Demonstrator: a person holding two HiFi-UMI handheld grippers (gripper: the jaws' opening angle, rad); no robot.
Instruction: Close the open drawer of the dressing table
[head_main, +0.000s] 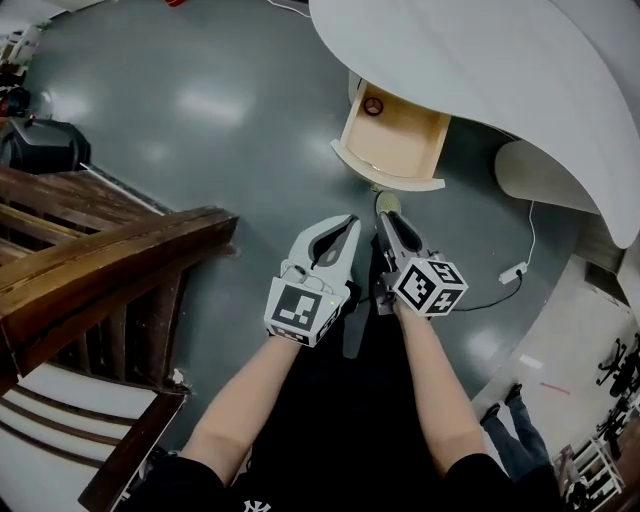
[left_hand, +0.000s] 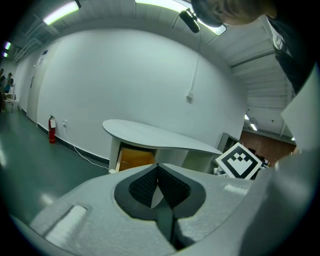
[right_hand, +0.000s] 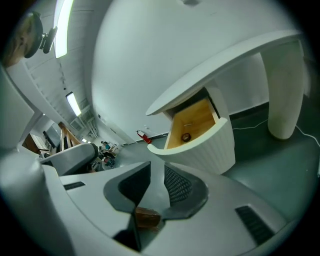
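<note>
Looking down from your head view, the drawer (head_main: 400, 178) is pulled well out from under the front edge of the dressing table (head_main: 480, 70). Its curved front panel faces you and both grippers sit just short of it. 1 small round thing (head_main: 373, 105) lies in the drawer's back corner; otherwise it looks bare.

Your left gripper (head_main: 350, 222) is closed, with the pads meeting at the tips and nothing between them. Your right gripper (head_main: 388, 218) has its jaws parted and nothing between the pads. A brown bit shows low in the gap, and I can't tell what it is.

My guess on handling:
- The drawer is nearly bare, so it should be light and slide easily.
- The front panel (right_hand: 205, 150) looks rigid and ribbed, so the jaws shouldn't skate off it.
- There's no need to pinch anything. Put the closed left jaws, or both grippers, flat against the middle of that panel and push straight toward the table.
- If you push near 1 corner it may twist and jam on its runners.
- Go gently at the end, or that round thing could slide about.
</note>
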